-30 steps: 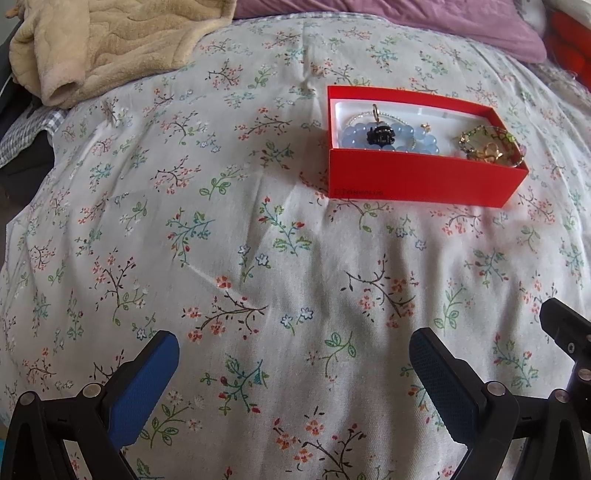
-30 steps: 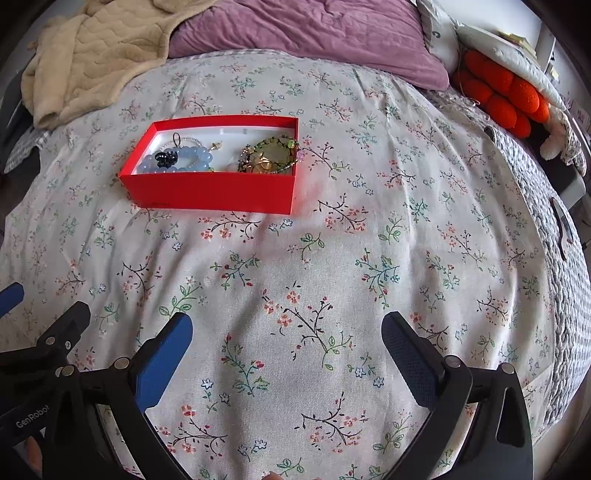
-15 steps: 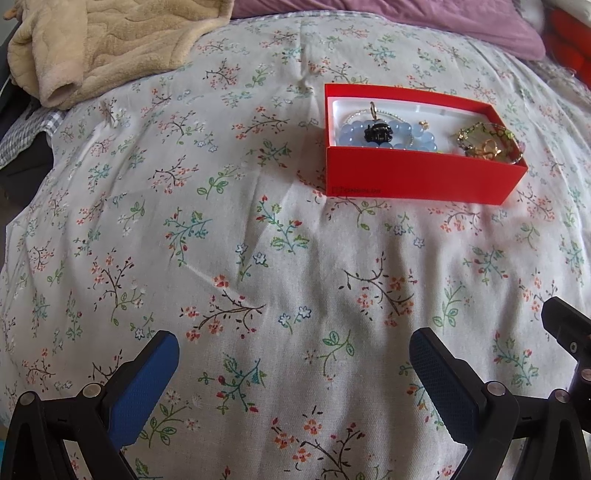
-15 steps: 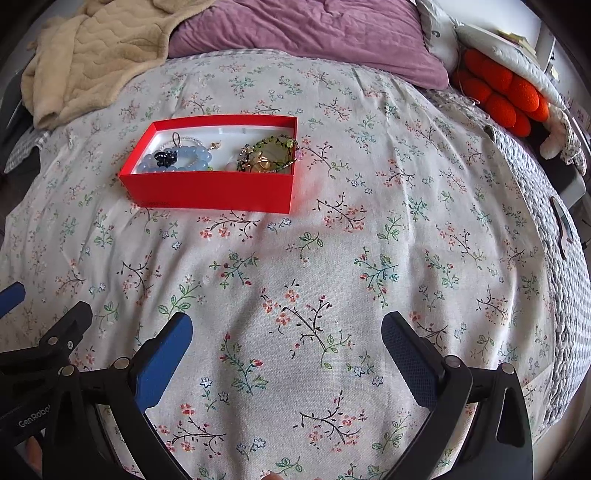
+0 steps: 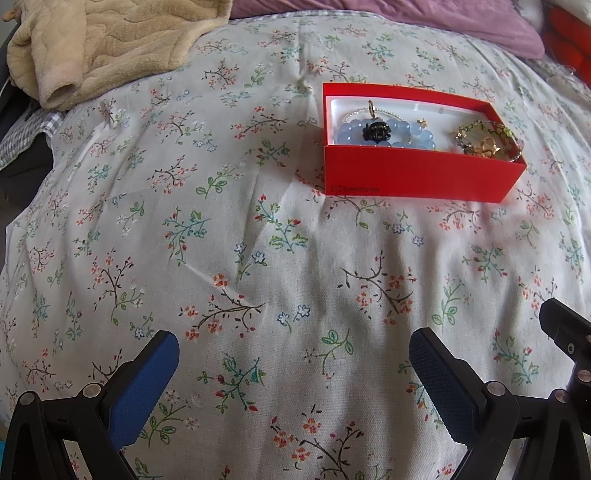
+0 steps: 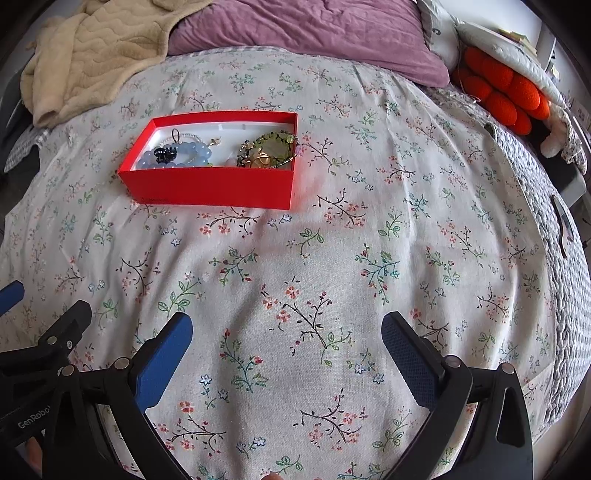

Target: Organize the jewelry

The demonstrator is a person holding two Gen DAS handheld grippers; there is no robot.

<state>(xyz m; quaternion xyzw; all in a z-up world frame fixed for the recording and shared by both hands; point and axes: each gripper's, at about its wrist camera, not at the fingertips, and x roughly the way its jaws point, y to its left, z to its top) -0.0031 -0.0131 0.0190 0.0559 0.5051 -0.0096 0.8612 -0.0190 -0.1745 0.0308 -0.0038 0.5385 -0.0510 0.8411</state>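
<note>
A red box (image 5: 417,173) (image 6: 210,188) with a white inside sits on the floral bedspread. In it lie a pale blue bead bracelet (image 5: 399,133) (image 6: 192,155), a small black claw clip (image 5: 376,132) (image 6: 165,153), a thin chain with a gold ring (image 5: 371,108) and a green and gold tangle of jewelry (image 5: 487,140) (image 6: 269,149). My left gripper (image 5: 293,350) hangs open well short of the box, nothing between its blue pads. My right gripper (image 6: 286,332) is open too, low over the cloth, right of the box.
A beige fleece blanket (image 5: 92,44) (image 6: 96,55) lies bunched at the far left. A purple pillow (image 6: 303,33) lies behind the box. Orange plush balls (image 6: 502,92) lie at the far right edge. The left gripper's frame (image 6: 40,350) shows at the right view's lower left.
Both views have drifted slightly; the box sits a touch nearer the left gripper's centre. Nothing was grasped or released.
</note>
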